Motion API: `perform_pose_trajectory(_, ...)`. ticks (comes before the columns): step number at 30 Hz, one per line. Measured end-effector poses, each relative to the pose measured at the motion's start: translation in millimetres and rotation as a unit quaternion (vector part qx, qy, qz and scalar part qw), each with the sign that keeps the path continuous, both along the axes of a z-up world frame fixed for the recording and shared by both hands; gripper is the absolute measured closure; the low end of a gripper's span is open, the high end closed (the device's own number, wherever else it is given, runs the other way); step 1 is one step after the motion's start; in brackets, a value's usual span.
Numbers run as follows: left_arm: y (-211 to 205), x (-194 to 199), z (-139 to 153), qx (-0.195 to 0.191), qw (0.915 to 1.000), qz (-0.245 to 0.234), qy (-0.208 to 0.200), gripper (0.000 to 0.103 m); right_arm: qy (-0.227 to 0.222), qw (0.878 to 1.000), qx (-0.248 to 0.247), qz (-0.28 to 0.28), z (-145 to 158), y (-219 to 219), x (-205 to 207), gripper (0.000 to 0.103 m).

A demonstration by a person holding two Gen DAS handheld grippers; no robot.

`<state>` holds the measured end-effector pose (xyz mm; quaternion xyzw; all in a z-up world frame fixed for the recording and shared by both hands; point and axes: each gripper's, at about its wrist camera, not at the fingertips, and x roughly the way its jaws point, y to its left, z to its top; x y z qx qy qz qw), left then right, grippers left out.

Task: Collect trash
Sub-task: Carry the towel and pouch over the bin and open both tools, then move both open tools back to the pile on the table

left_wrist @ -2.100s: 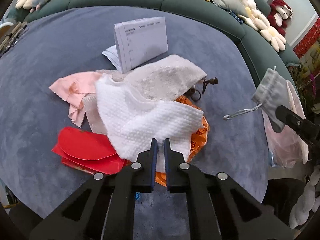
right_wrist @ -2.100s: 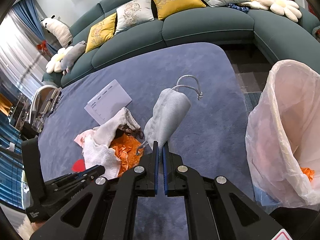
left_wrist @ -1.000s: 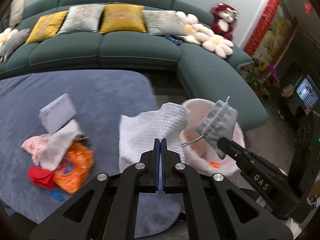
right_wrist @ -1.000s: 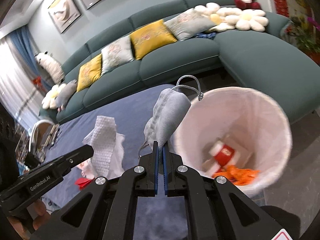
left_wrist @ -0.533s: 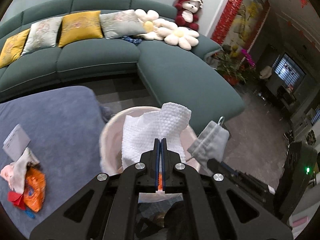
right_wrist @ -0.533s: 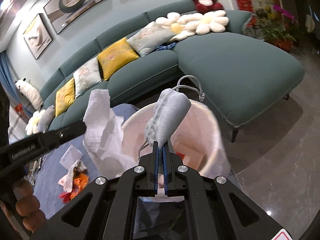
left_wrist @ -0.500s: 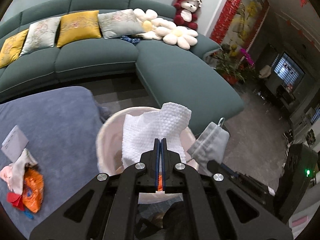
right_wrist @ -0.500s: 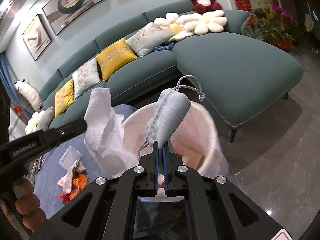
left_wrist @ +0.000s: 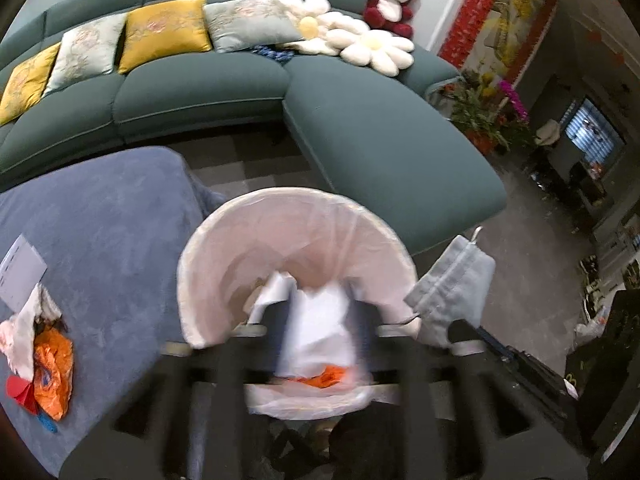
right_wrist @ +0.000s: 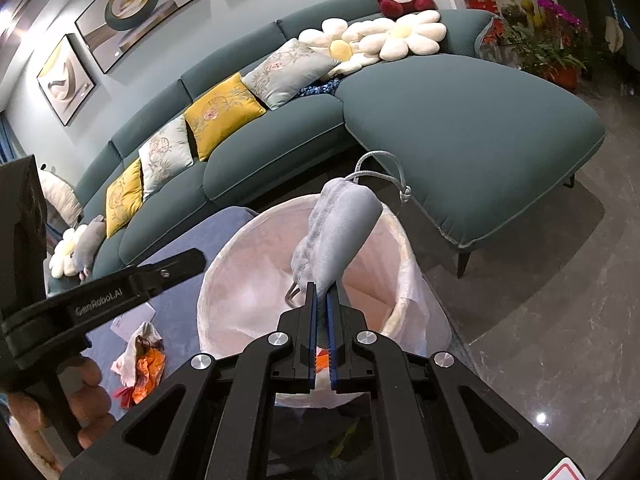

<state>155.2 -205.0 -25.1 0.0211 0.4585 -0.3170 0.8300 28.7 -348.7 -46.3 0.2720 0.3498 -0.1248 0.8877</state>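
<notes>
Low in the left wrist frame, the left gripper (left_wrist: 318,316) tilts steeply down over the lined bin (left_wrist: 224,240); its blurred jaws are opening, the white cloth (left_wrist: 316,332) loose between them, inside the bin's mouth; at centre of the right wrist frame, the right gripper (right_wrist: 322,300) angles down likewise, jaws pinched on the grey drawstring pouch (right_wrist: 340,232), which stands above the bin; remaining trash (left_wrist: 44,356) lies on the blue surface (left_wrist: 108,216), lower left.

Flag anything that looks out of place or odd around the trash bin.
The leftover pile on the blue rug: an orange wrapper, cloths and red paper lie heaped, not yet binned. The right claw pinches a grey drawstring pouch over the bin, which hardly looks like trash.
</notes>
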Motion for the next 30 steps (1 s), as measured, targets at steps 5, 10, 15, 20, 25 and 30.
perform_pose_trajectory(5,18,3,-1,-0.002,0.9995,0.031,0.000,0.044,-0.001,1.000,-0.004,0.008,2,8,11,0.092)
perform_pose_trajectory(10,34,1,-2,0.006,0.9988,0.048,-0.006,0.044,-0.004,1.000,-0.009,0.019,4,17,19,0.092)
perform_pose_trajectory(15,44,0,0,0.010,0.9982,0.059,-0.008,0.044,-0.003,1.000,-0.013,0.026,8,25,23,0.087)
perform_pose_trajectory(20,54,-4,2,0.014,0.9976,0.066,-0.014,0.043,-0.002,0.999,-0.019,0.032,12,34,23,0.085)
perform_pose_trajectory(25,66,-7,5,0.012,0.9970,0.074,-0.016,0.042,-0.004,0.999,-0.026,0.038,18,43,24,0.081)
perform_pose_trajectory(30,82,-11,9,0.013,0.9959,0.087,-0.023,0.037,-0.007,0.998,-0.034,0.050,25,58,25,0.080)
